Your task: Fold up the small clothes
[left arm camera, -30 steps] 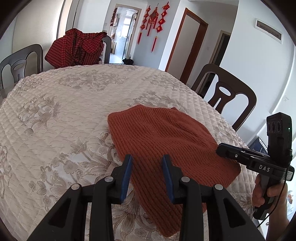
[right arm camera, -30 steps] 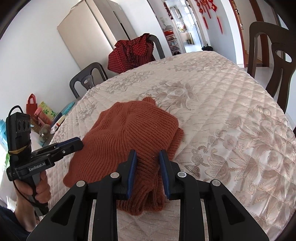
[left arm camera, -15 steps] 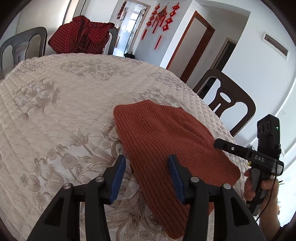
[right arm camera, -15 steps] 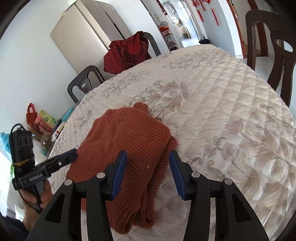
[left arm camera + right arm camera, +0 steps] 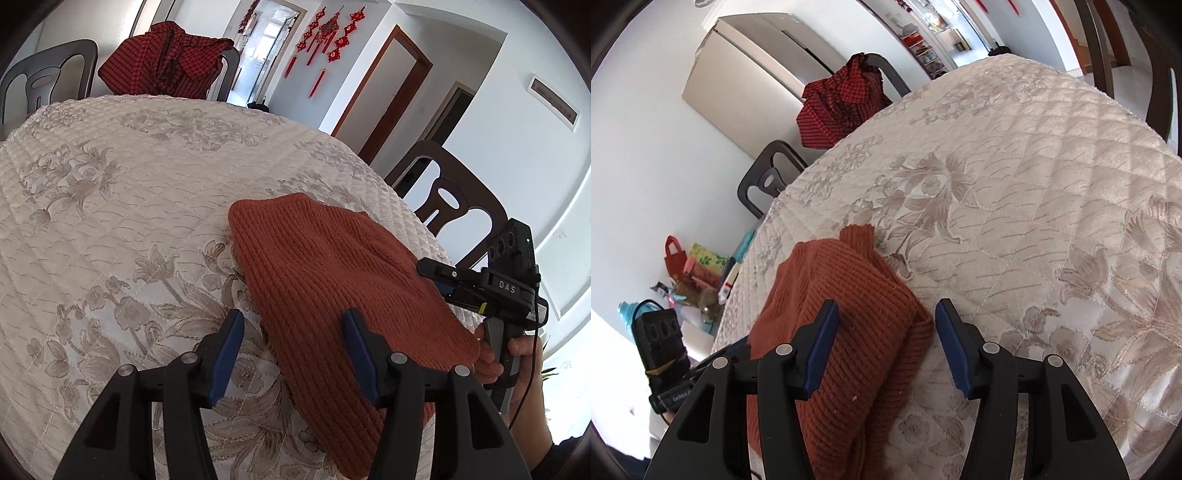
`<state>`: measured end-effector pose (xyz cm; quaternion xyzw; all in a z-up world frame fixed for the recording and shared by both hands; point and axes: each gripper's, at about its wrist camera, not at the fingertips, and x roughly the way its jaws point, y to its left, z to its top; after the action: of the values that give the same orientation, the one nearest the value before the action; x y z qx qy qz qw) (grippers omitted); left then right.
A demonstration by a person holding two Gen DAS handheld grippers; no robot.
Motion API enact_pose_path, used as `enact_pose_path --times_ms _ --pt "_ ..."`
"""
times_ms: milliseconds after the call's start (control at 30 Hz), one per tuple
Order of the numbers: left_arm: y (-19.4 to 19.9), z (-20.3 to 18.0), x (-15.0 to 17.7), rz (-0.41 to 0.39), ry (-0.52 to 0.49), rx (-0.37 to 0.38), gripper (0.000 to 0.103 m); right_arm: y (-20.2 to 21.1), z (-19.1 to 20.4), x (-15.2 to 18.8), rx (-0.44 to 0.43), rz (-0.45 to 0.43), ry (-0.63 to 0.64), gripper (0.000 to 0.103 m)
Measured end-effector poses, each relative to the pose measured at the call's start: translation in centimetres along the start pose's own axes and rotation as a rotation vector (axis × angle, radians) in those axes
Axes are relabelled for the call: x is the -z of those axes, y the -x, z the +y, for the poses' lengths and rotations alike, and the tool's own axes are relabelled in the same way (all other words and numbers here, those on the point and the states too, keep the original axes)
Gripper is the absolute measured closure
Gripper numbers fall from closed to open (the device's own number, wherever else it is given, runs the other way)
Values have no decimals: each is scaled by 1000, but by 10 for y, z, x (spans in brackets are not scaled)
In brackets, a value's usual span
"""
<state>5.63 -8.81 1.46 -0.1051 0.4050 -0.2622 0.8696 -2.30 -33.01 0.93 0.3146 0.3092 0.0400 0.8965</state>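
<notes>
A rust-red knitted sweater [image 5: 332,280] lies folded on the near right part of the worktop [image 5: 110,192]. The left tongs [image 5: 293,354] and right tongs [image 5: 886,350] hang just over its near edges, jaws opening, gripping nothing. A red checked garment [image 5: 166,62] drapes a far chair [image 5: 48,74].

Table [image 5: 110,229] in front of me, covered with cream quilted floral tablecloth [image 5: 1052,192]. Only thing lying on it: folded rust-orange knit sweater [image 5: 332,280], near my edge, bit of its hem hanging past table rim.
</notes>
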Motion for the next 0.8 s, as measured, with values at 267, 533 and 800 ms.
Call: enact_pose_path --times_ms 267,533,800 --pt "-1 -1 4 19 22 34 44 6 5 19 -98 65 -23 48" --pt "-13 -6 0 47 13 50 44 1 11 21 -98 63 -12 48" --pt "-15 -11 1 48 -5 13 45 -3 11 21 -81 50 -3 63"
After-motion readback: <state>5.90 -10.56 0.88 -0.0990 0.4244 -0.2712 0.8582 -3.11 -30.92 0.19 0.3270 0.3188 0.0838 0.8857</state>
